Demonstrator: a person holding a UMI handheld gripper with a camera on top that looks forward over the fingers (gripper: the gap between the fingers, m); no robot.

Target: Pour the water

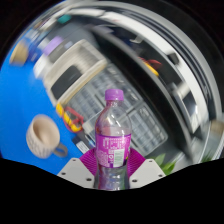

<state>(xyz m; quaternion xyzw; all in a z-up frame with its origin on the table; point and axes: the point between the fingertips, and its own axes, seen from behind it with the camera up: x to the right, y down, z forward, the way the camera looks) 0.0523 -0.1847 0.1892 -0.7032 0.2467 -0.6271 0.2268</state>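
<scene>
A clear plastic water bottle with a purple cap and a purple label stands upright between my fingers. My gripper is shut on the bottle, both magenta pads pressing on its lower half at the label. A beige mug with a handle sits on the blue surface to the left of the bottle, apart from it. The view is tilted, so the bottle appears lifted off the surface.
A blue table surface spreads to the left. Beyond the bottle lie a white box-like device, a dark keyboard-like object and some orange items. A small green thing shows by the right finger.
</scene>
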